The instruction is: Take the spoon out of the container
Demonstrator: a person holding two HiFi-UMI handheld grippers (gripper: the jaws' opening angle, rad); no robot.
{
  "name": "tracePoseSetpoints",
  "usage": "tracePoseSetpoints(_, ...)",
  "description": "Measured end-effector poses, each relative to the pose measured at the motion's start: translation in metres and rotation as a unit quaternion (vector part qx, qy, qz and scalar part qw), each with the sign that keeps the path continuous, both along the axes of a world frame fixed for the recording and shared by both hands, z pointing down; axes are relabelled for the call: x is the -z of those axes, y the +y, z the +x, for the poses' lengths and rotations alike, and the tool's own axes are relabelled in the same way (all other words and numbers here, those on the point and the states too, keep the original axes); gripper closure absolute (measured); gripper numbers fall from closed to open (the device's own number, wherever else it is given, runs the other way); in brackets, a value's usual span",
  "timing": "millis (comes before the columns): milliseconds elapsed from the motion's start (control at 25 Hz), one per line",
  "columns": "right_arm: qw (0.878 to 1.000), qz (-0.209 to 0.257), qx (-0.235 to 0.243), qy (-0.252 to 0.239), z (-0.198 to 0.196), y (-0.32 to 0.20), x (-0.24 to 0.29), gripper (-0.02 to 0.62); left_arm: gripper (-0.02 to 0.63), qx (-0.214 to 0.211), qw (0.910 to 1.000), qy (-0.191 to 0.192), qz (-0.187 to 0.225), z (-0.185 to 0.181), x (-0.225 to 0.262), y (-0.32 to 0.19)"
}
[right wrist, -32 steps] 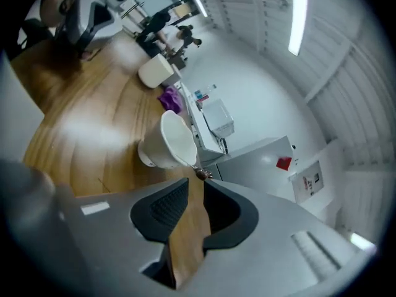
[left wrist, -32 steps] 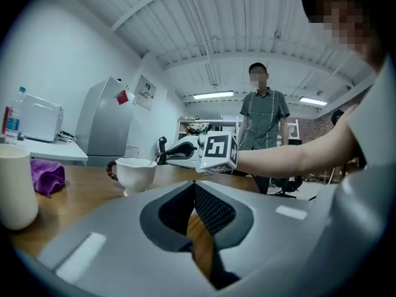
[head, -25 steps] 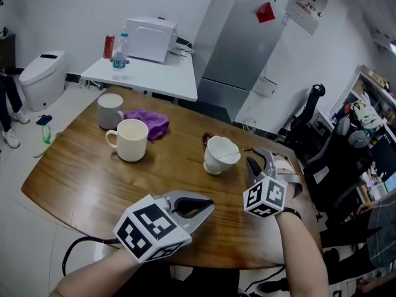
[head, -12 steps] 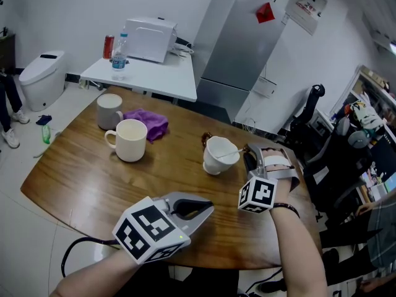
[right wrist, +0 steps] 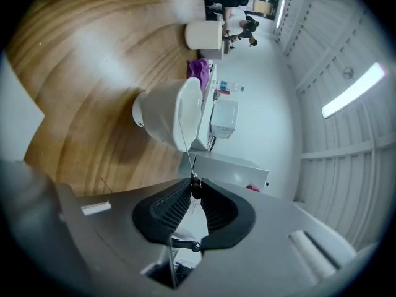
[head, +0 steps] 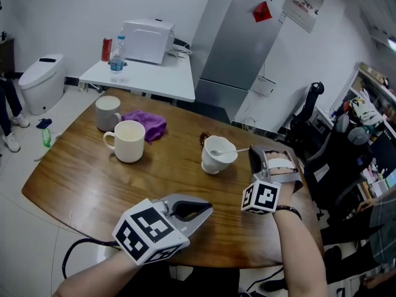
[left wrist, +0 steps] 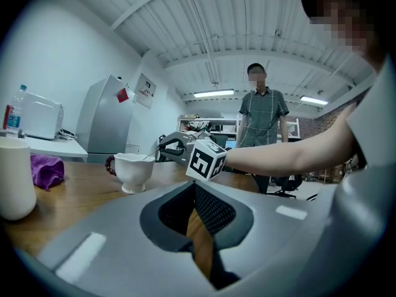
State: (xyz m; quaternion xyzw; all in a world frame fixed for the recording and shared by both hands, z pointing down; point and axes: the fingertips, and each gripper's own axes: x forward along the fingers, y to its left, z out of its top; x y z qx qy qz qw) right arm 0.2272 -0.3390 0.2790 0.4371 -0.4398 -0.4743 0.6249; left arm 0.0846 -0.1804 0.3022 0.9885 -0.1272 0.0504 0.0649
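Observation:
A white footed cup [head: 218,155] stands on the wooden table [head: 93,178] right of centre. A thin metal spoon [head: 230,150] lies in it, its handle sticking out to the right. My right gripper [head: 252,153] is at that handle's end, level with the cup's rim. In the right gripper view its jaws are closing and the tips [right wrist: 195,187] pinch the dark end of the spoon [right wrist: 184,147], which runs into the cup [right wrist: 170,116]. My left gripper [head: 207,206] rests low over the near table edge, shut and holding nothing. The cup [left wrist: 133,169] also shows in the left gripper view.
A cream mug [head: 130,140], a grey mug [head: 107,111] and a purple cloth [head: 147,121] sit at the table's far left. Behind are a white side table [head: 148,76] with a bottle and a grey fridge [head: 238,48]. A person [left wrist: 263,119] stands beyond the table.
My right gripper has moved forward to the spoon's handle and its jaws have narrowed onto the handle's end. The left gripper has stayed put.

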Motion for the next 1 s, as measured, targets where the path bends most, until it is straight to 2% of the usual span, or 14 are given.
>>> tracePoseSetpoints(280, 0.996, 0.024, -0.023, -0.088, 0.021, 0.020, 0.020, 0.541, 0.594, -0.007, 1.0000, -0.002, 0.003, 0.007, -0.001, 0.008)
tracePoseSetpoints(480, 0.990, 0.025, -0.042, -0.131, 0.043, 0.037, 0.022, 0.541, 0.594, -0.014, 0.9999, -0.005, 0.005, 0.014, -0.001, 0.016)
tracePoseSetpoints(760, 0.982, -0.001, -0.080, -0.173, 0.079, 0.062, 0.000, 0.541, 0.595, -0.025, 0.9996, -0.009, 0.009, 0.023, -0.001, 0.025)
tracePoseSetpoints(1000, 0.968, -0.043, -0.138, -0.207, 0.121, 0.085, -0.025, 0.541, 0.595, -0.036, 0.9992, -0.010, 0.012, 0.030, 0.001, 0.035)
